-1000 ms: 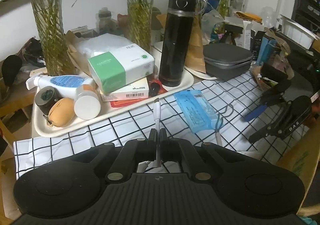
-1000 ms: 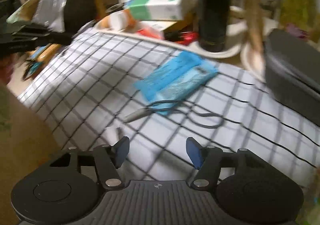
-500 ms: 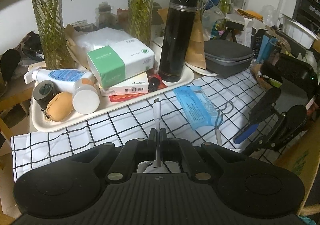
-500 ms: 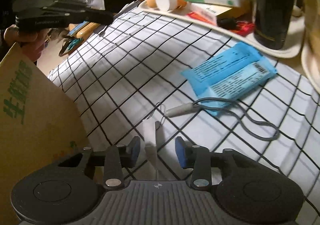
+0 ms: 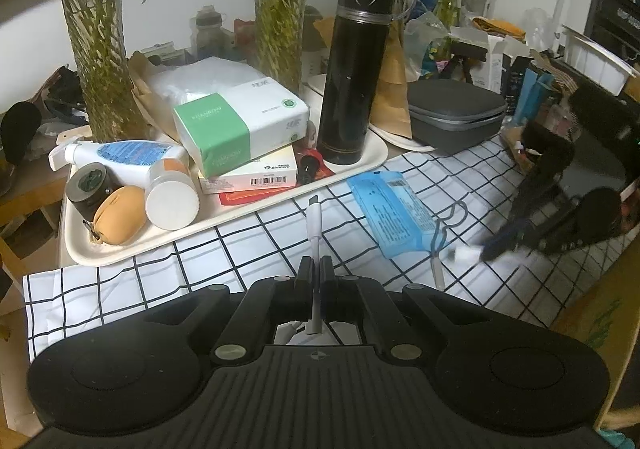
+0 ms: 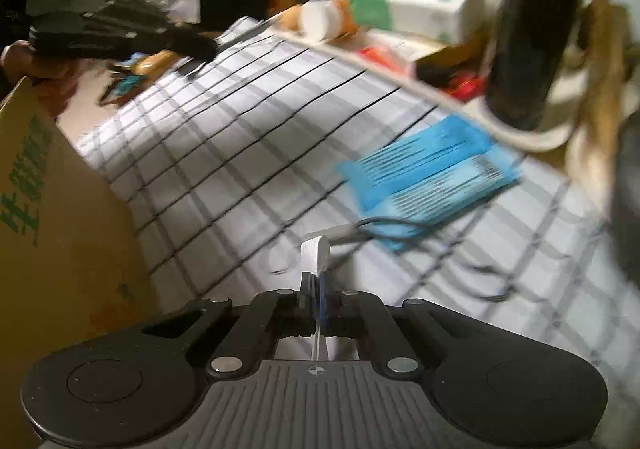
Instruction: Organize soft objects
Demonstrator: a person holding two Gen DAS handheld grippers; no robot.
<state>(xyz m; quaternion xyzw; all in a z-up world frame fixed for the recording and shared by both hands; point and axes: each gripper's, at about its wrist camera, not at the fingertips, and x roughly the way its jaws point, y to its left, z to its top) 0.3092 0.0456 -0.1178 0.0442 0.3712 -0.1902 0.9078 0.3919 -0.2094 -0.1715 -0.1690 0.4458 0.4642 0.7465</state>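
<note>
White cable [image 5: 314,233]: thin, soft, white cord with a slim white plug tipped dark at one end and a flat white connector [image 6: 315,254] at the other. I see it over the checked cloth [image 5: 248,245], just beside the blue packet [image 5: 394,215]. My left gripper [image 5: 315,269] is pinched tight on the plug end, which juts forward toward the cream tray [image 5: 224,215]. My right gripper [image 6: 316,287] has just been closing and now nips the flat connector end, lifted just beside the packet's near edge and the grey cord [image 6: 420,233] lying there. A second ago its jaws stood spread with nothing between them above bare cloth; now the connector stands between them. The packet and the tray's contents have not shifted. The right view is blurred.
</note>
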